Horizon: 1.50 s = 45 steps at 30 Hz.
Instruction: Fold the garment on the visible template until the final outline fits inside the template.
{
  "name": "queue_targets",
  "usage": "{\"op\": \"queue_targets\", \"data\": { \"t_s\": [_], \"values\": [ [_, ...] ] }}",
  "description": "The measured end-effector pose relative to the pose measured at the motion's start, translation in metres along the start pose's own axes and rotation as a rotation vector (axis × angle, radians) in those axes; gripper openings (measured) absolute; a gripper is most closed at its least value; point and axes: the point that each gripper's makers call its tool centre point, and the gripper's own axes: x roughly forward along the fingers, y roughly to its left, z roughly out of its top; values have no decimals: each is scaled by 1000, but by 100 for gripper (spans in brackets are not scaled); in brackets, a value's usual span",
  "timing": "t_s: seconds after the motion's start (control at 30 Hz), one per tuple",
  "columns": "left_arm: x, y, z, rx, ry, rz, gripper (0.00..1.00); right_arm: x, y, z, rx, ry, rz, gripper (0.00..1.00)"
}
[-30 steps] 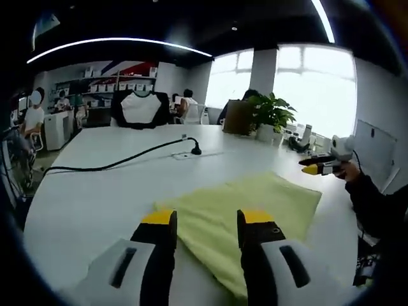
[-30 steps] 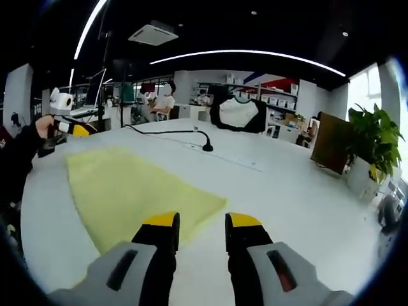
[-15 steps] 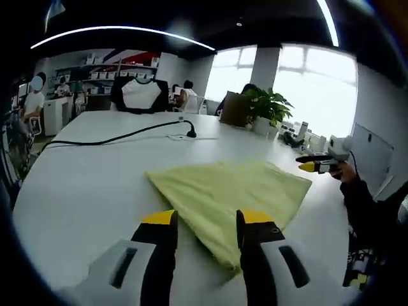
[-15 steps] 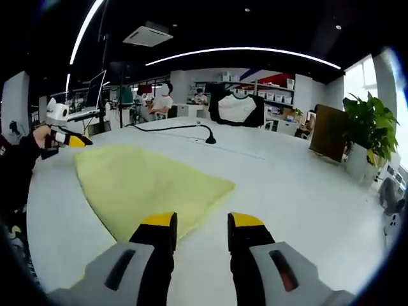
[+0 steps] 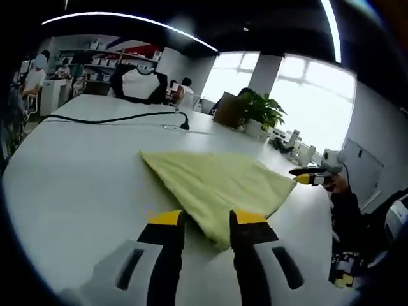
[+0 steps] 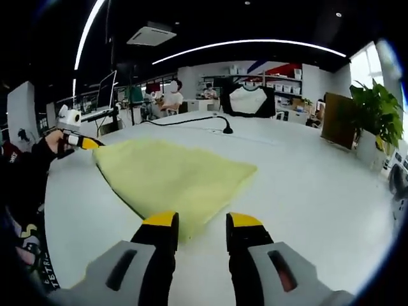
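A pale yellow garment [image 5: 217, 182] lies flat on the white table [image 5: 76, 185]. In the left gripper view its near corner reaches into the gap of my left gripper [image 5: 208, 220], whose yellow-tipped jaws stand apart and open. In the right gripper view the garment [image 6: 175, 173] ends just ahead of my right gripper [image 6: 203, 221], also open with nothing held. The right gripper [image 5: 310, 179] shows at the garment's far right corner in the left gripper view, held by a dark-sleeved hand. The left gripper [image 6: 81, 141] shows at the left corner in the right gripper view.
A black cable [image 5: 115, 118] runs across the far side of the table to a plug. A potted plant [image 5: 260, 113] and a brown box stand at the back edge. A black-and-white chair back [image 6: 247, 101], shelves and seated people are beyond the table.
Both views have shifted as the hands moved low along the table. The garment's near corner now sits between the left jaws, which stand slightly closer together. The garment's edge is nearer the right jaws.
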Motion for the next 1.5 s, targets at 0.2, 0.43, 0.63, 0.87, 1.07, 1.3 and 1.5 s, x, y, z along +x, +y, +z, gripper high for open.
{"op": "queue_targets", "data": {
  "t_s": [0.2, 0.43, 0.63, 0.87, 1.07, 1.3, 1.5],
  "values": [
    [-1, -7, -13, -45, 26, -46, 24, 2, 8, -8, 12, 25, 32, 27],
    [-5, -6, -16, -62, 29, -55, 17, 3, 14, -13, 68, 40, 74, 18],
    [-13, -2, -18, -71, 21, -54, 10, 1, 18, -14, 107, 27, 103, 4],
    [-16, -3, -16, -79, 8, -78, 4, 0, 14, -12, 123, 27, 91, 1],
    [-20, 2, -13, -9, -11, -60, 3, -5, 8, -17, 68, 50, 29, 0],
    [-20, 4, -22, 38, 20, -32, 2, -8, 12, -21, 13, 55, -7, 0],
    [-24, -5, -33, 19, 48, -15, 4, -10, 9, -22, -19, 44, -18, 4]
  ]
}}
